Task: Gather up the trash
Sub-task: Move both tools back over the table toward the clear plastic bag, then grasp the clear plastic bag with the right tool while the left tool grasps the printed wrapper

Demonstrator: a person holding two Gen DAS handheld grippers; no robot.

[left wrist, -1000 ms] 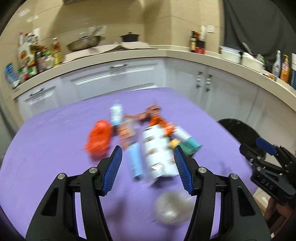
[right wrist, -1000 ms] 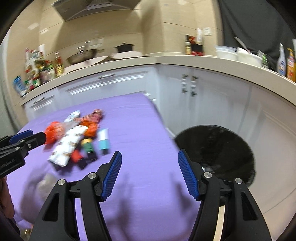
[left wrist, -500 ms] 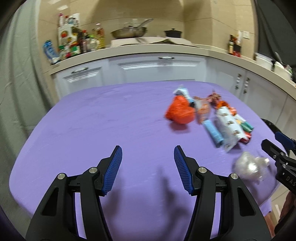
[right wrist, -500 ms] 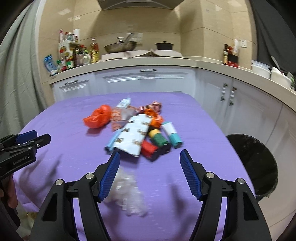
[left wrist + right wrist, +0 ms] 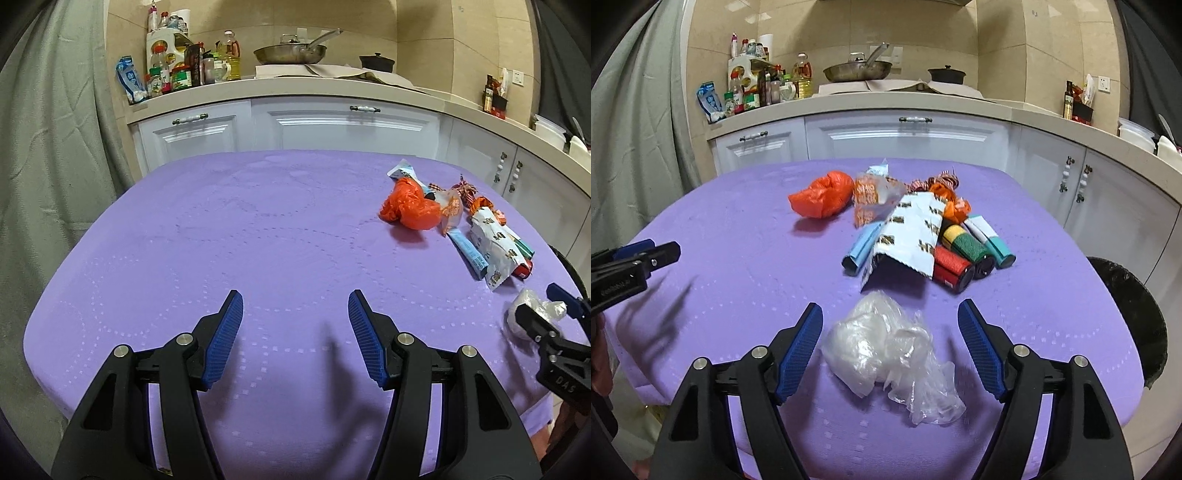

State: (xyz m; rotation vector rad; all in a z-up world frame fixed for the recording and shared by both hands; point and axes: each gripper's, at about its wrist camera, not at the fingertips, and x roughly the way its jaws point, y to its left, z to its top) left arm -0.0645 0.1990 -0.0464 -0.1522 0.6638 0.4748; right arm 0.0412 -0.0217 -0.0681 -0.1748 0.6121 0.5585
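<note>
Right gripper (image 5: 890, 343) fingers just opened wider, straddling clear plastic wad (image 5: 886, 343), no contact; left gripper (image 5: 295, 339) half-open, empty; wrapper pile (image 5: 908, 229) at 12 o'clock.

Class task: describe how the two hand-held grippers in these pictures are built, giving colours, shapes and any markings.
Both the left gripper and the right gripper have black angular frames with cut-out openings, silver round pivot bolts, and two fingers faced with blue ribbed pads. White lettering marks each body's side, too small to read. No cables or sleeves show.
</note>
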